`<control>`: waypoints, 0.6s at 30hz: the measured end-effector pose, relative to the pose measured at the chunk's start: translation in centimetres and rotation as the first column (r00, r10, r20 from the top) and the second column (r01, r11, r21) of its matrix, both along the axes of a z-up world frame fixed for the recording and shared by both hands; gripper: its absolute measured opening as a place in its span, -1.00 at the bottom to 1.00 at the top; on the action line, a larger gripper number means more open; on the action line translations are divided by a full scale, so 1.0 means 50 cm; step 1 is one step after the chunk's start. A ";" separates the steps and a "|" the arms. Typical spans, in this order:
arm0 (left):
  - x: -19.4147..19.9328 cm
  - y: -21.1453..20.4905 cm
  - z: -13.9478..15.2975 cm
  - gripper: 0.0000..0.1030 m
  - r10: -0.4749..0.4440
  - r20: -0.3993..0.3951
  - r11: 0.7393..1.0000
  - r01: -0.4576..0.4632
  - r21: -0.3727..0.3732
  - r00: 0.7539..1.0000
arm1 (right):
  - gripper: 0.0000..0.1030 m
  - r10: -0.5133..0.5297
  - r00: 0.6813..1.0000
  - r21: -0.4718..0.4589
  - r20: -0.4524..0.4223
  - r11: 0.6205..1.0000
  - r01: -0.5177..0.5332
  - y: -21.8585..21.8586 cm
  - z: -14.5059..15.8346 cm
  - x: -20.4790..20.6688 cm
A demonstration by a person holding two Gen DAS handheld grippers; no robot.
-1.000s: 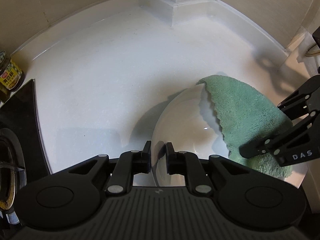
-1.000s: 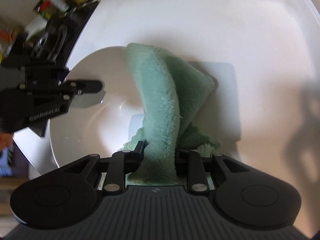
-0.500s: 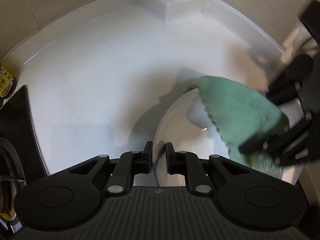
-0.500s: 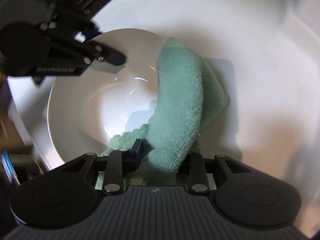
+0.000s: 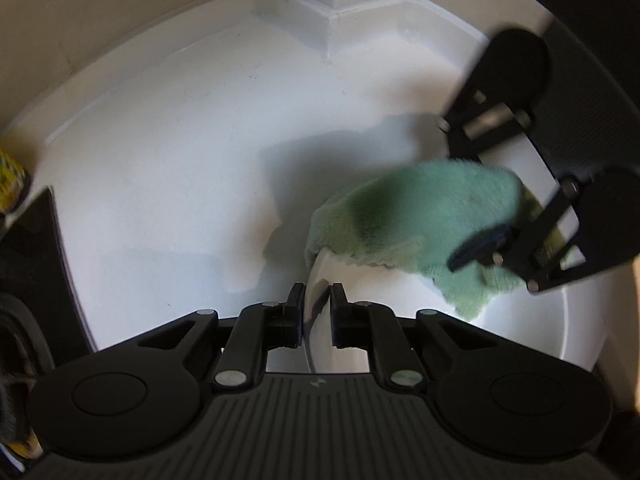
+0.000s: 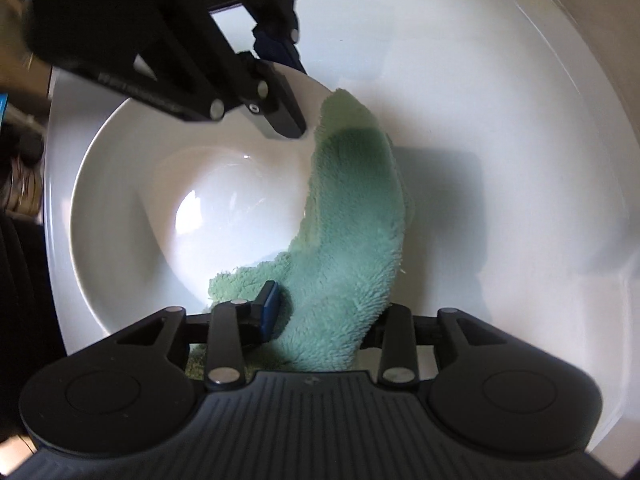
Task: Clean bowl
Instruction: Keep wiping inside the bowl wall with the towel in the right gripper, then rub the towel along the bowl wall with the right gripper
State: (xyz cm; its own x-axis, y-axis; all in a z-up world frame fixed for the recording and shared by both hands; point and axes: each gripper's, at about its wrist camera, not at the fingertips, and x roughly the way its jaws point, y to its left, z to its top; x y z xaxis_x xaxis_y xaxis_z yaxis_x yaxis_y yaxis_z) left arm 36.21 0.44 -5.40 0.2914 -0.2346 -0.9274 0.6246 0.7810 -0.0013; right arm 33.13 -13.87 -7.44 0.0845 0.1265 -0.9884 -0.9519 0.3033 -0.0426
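A white bowl [image 6: 120,200] sits on the white counter. My left gripper [image 5: 316,304] is shut on the bowl's rim [image 5: 318,280]; it also shows in the right wrist view [image 6: 288,92], reaching in from the top left. My right gripper [image 6: 320,320] is shut on a green fluffy cloth [image 6: 352,232] that drapes over the bowl's right rim and reaches into the bowl. In the left wrist view the cloth [image 5: 416,220] lies over the bowl's far rim, with the right gripper [image 5: 492,248] on it at the right.
White counter [image 5: 180,168] with a raised back edge and a corner post [image 5: 340,4]. A black stove edge [image 5: 36,260] and a yellow-labelled jar [image 5: 10,180] are at the left. Dark clutter lies beyond the counter at the left in the right wrist view [image 6: 20,168].
The right gripper has swept the cloth round the bowl's rim, toward the left gripper. The left gripper has kept its hold on the rim and swung its view rightward.
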 end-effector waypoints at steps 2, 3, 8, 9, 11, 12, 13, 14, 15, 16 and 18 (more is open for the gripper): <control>-0.008 -0.001 -0.001 -0.79 -0.002 0.012 1.000 0.002 0.006 1.000 | -0.43 -0.025 0.999 0.008 0.038 1.000 0.024 0.008 0.000 0.008; -0.015 0.003 -0.002 -0.79 0.014 0.018 1.000 -0.014 0.003 1.000 | -0.46 -0.075 0.996 0.022 0.042 0.997 0.074 0.008 -0.001 0.017; -0.032 0.021 -0.004 -0.79 0.095 0.033 0.995 -0.094 -0.036 0.995 | -0.60 -0.554 0.826 0.116 -0.107 0.818 0.564 -0.067 -0.007 0.043; -0.039 0.025 -0.005 -0.78 0.116 0.045 0.993 -0.114 -0.042 0.992 | -0.60 -0.611 0.781 0.119 -0.131 0.772 0.624 -0.084 -0.008 0.028; -0.047 0.027 -0.005 -0.76 0.131 0.060 0.991 -0.128 -0.046 0.990 | -0.60 -0.693 0.703 0.130 -0.163 0.691 0.711 -0.115 -0.007 -0.017; -0.049 0.028 -0.004 -0.76 0.127 0.052 0.991 -0.125 -0.047 0.991 | -0.59 -0.724 0.665 0.136 -0.183 0.651 0.747 -0.129 -0.007 -0.037; -0.049 0.028 -0.001 -0.77 0.120 0.041 0.992 -0.118 -0.047 0.992 | -0.58 -0.739 0.641 0.144 -0.207 0.626 0.767 -0.135 -0.010 -0.050; -0.050 0.029 0.001 -0.78 0.114 0.030 0.993 -0.112 -0.048 0.993 | -0.58 -0.743 0.633 0.150 -0.215 0.616 0.774 -0.137 -0.013 -0.059; -0.051 0.029 0.003 -0.78 0.107 0.018 0.993 -0.106 -0.048 0.994 | -0.58 -0.745 0.629 0.156 -0.221 0.610 0.777 -0.140 -0.015 -0.067; -0.044 0.028 0.005 -0.78 0.096 0.012 0.994 -0.095 -0.051 0.995 | -0.58 -0.739 0.636 0.163 -0.221 0.615 0.771 -0.143 -0.017 -0.069; -0.029 0.025 0.008 -0.77 0.072 0.000 0.996 -0.072 -0.056 0.997 | -0.58 -0.722 0.655 0.161 -0.223 0.635 0.756 -0.138 -0.018 -0.067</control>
State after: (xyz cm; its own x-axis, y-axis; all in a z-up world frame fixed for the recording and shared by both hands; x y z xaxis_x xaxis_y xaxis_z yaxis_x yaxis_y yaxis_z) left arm 34.78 1.67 -5.01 0.3116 -0.2643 -0.9127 0.5667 0.8227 -0.0448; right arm 29.79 -20.77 -8.35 0.1260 0.2899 -0.9487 -0.3949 0.8920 0.2201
